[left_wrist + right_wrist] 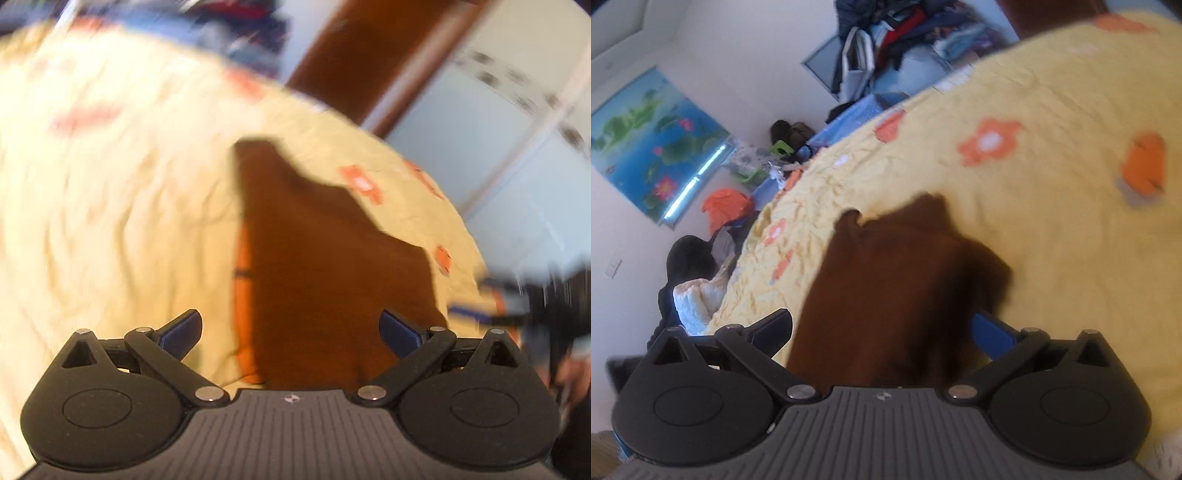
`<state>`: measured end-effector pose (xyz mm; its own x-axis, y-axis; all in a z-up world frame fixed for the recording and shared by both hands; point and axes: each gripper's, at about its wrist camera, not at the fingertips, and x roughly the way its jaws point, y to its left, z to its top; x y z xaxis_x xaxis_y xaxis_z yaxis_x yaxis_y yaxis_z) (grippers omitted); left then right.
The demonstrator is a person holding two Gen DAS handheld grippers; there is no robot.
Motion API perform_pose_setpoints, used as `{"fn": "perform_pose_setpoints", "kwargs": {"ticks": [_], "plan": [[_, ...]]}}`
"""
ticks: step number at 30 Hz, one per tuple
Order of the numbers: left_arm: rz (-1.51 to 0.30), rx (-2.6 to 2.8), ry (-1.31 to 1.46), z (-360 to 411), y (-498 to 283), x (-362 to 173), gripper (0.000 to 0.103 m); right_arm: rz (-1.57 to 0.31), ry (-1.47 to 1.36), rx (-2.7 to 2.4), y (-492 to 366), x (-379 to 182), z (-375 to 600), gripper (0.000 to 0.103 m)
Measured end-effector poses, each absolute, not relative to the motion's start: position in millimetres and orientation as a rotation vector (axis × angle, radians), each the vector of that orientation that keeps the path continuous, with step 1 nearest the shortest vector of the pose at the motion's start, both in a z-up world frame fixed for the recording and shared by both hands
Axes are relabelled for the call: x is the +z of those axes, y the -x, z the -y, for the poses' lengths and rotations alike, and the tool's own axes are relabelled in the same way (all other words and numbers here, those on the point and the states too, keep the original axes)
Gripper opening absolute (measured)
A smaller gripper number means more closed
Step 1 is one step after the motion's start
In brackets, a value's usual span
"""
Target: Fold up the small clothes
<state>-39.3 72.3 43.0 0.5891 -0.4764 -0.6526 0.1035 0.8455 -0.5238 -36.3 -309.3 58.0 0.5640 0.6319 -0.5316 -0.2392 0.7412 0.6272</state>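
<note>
Brown fabric was the main thing here: a small brown garment [332, 266] lay spread on a yellow bedspread [122, 206] with orange flowers printed on it. In the left wrist view it sat right ahead of the left gripper [290, 334], running from the near edge up toward the far middle, with a stepped, jagged outline on its right side. A strip of orange [242, 258] showed along its left edge; couldn't tell if that was lining or another piece underneath.

The left gripper had its blue-padded jaws spread wide with nothing pinched between them, just the garment lying below the gap. Off to the right of that view, pretty smeared, was the other tool plus part of a hand [570, 373].

The right gripper [881, 334] was the same story: jaws wide apart, no cloth clamped, and the brown garment [897, 295] filling the space ahead of it, rumpled at its far end where it met the yellow bedspread [1052, 258].

Background in the right wrist view: a pile of clothes [897, 40] stacked at the far side, a lotus pond poster [653, 144] on the white wall to the left, and an orange bag [726, 210] near the bed's left edge. Both views were quite blurry.
</note>
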Motion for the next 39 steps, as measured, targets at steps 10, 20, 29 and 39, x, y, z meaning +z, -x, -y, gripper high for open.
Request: {"fn": "perform_pose_setpoints", "kwargs": {"ticks": [10, 20, 29, 39], "plan": [[-1.049, -0.456, 0.436, -46, 19, 24, 0.03, -0.991, -0.468, 0.642, 41, 8, 267, 0.034], [-1.019, -0.44, 0.376, -50, 41, 29, 0.041, -0.954, -0.493, 0.654, 36, 20, 283, 0.066], [-1.004, -0.439, 0.429, -50, 41, 30, 0.057, -0.904, -0.561, 0.526, -34, 44, 294, 0.055], [-0.988, -0.41, 0.322, -32, 47, 36, 0.076, -0.885, -0.376, 0.457, -60, 27, 278, 0.029]]}}
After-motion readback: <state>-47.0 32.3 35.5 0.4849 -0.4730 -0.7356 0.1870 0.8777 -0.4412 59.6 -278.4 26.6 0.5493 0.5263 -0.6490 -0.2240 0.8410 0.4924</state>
